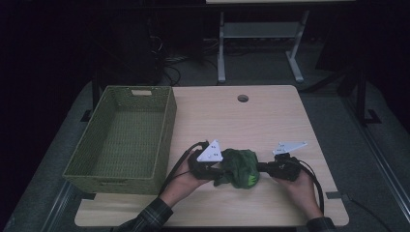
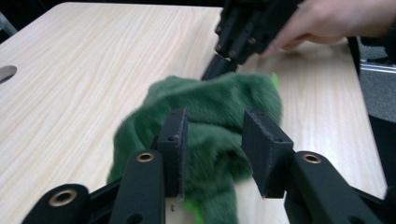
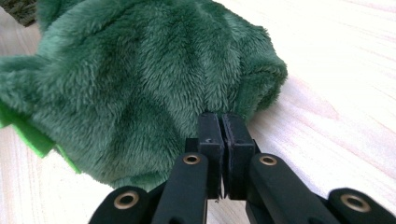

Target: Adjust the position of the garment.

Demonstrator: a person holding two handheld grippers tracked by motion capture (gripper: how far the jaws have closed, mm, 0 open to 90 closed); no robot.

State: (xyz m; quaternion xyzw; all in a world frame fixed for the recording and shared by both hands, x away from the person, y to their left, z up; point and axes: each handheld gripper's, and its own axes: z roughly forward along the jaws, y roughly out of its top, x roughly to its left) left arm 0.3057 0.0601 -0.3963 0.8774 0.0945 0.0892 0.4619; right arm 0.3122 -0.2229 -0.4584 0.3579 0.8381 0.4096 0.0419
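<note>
A crumpled dark green plush cloth (image 1: 241,166) with a bright green trim lies on the wooden table (image 1: 251,121) near its front edge, between my two grippers. At the cloth's left side my left gripper (image 1: 220,170) is open. In the left gripper view its pads (image 2: 173,140) stand apart just above the plush (image 2: 210,107), with fur showing in the gap between them. My right gripper (image 1: 261,167) reaches in from the right. In the right gripper view its jaws (image 3: 222,123) are pressed together on a fold at the edge of the plush (image 3: 140,79).
A green woven basket (image 1: 167,121) with nothing in it stands on the left part of the table, close to my left hand. A round cable hole (image 1: 242,98) sits near the far edge. Beyond the table are a dark floor and a white desk frame (image 1: 221,48).
</note>
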